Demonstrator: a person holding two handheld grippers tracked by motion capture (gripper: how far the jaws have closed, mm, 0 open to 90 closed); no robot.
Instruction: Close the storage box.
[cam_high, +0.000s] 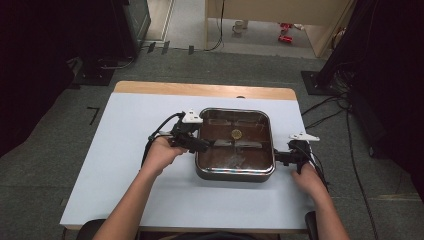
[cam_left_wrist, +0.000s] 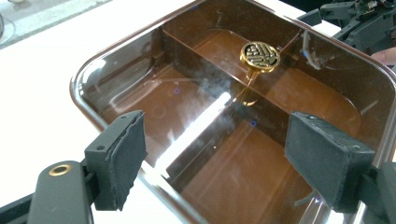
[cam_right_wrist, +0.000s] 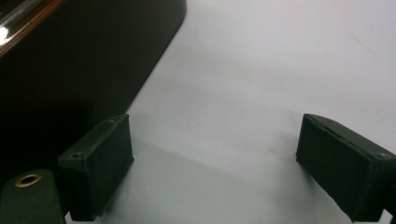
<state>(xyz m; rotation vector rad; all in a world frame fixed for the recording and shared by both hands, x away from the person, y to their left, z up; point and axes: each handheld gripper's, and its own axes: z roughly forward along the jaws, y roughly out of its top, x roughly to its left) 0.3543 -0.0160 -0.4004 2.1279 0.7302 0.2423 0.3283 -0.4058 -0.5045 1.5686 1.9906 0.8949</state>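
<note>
Where grey carpet and trailing cables surround it, a pale table (cam_high: 125, 165) with a wooden far edge carries one square two-compartment pot (cam_high: 235, 172), its divider topped by a gold knob (cam_left_wrist: 260, 56). Two grippers flank it: left gripper (cam_high: 207, 145) released over the pot's rim, right gripper (cam_right_wrist: 215, 161) released beside its wall. The pot's far wall is lost in glare.

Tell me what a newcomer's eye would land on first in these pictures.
First, the square brown pot with a clear lid, in the middle of the pale table. Its round gold knob gleams at the lid's centre, above a divider that splits the pot into two compartments. Then the two grippers flanking it: the left gripper open over the pot's left edge, the right gripper open beside its right wall.
</note>
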